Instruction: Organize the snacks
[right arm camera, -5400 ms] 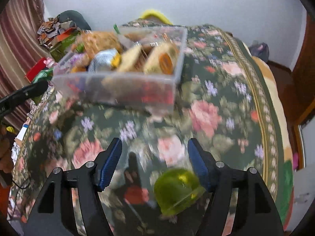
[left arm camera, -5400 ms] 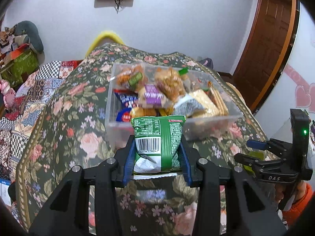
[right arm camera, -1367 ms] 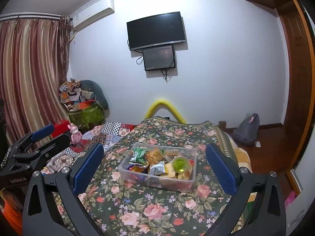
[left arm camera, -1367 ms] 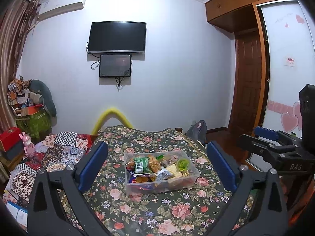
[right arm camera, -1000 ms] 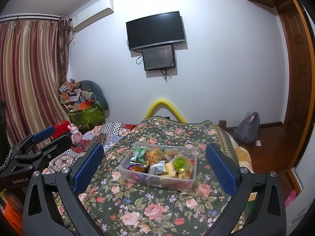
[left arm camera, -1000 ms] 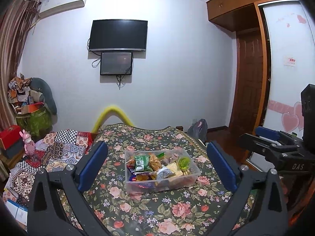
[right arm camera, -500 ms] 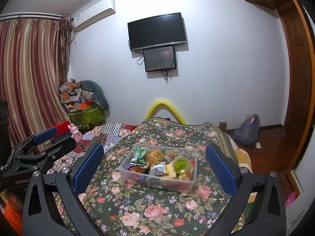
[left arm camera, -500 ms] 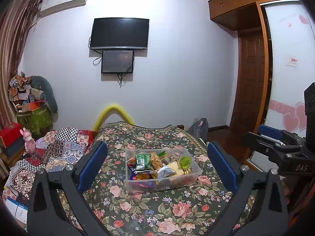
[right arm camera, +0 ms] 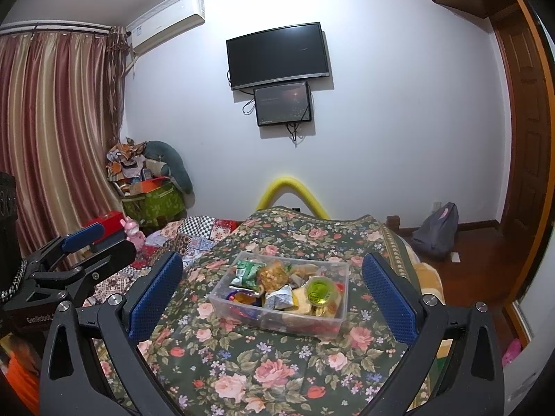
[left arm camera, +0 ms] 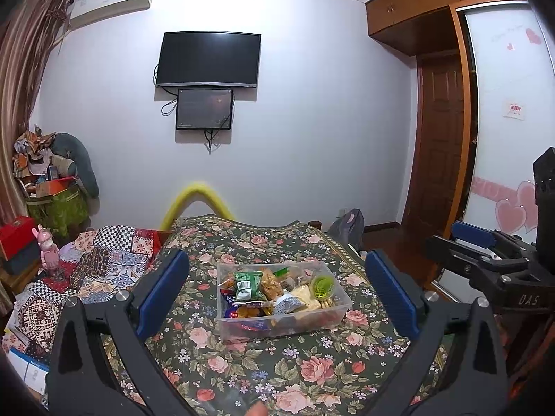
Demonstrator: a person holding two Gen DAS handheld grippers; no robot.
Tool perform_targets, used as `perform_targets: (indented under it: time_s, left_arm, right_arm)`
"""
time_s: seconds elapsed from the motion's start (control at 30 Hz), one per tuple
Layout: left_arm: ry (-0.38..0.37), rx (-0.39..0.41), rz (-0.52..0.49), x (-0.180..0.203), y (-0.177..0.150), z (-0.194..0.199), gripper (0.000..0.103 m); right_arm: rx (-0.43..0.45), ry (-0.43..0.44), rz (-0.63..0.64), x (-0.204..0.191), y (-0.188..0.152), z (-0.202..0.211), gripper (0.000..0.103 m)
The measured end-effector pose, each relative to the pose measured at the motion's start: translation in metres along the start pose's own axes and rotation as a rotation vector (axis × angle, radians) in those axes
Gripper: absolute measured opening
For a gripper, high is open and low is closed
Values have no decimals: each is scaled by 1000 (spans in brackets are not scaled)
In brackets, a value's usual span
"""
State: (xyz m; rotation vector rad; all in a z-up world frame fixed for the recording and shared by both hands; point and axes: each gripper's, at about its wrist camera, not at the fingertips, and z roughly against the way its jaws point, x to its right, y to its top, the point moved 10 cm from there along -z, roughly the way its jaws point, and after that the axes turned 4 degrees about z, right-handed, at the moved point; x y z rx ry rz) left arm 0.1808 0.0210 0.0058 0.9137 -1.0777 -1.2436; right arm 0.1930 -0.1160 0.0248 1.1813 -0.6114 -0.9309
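Observation:
A clear plastic bin [left arm camera: 322,326] [right arm camera: 222,306] full of snacks sits on the floral bed cover. Inside lie a green snack packet [left arm camera: 247,283] [right arm camera: 248,270] at the left and a green jelly cup [left arm camera: 322,286] [right arm camera: 319,293] at the right, among several other packets. My left gripper [left arm camera: 275,293] is open and empty, held well back from the bin. My right gripper [right arm camera: 272,289] is also open and empty, equally far back. In the left wrist view the right gripper [left arm camera: 485,253] shows at the right edge; in the right wrist view the left gripper [right arm camera: 83,246] shows at the left edge.
The floral bed cover [left arm camera: 242,364] [right arm camera: 242,371] spreads around the bin. A patchwork quilt [left arm camera: 104,260] lies to the left. Boxes and a pink toy [left arm camera: 47,248] stand by the curtain. A backpack [right arm camera: 437,230] rests on the floor near the wooden door [left arm camera: 440,138].
Earlier the left gripper held the green packet at the bin and the jelly cup lay by the right gripper. Now both are in the bin. In the last second both views barely shift.

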Motion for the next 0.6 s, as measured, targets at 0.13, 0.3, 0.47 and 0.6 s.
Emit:
perform_targets:
  time_s: [0.13, 0.3, 0.47, 0.6]
  left_arm:
    - [-4, 0, -1, 1, -1, 1, 103]
    - [-11, -6, -5, 3, -1, 0, 103]
    - [-13, -13, 0, 2, -2, -1, 103]
    - [-9, -25, -1, 1, -5, -5, 103]
  right_arm:
    - [0, -6, 8, 0, 0, 0, 103]
    - [4, -9, 13, 1, 0, 0, 103]
    - [4, -16, 21, 1, -1, -2, 103]
    - [3, -14, 20, 2, -2, -3, 103]
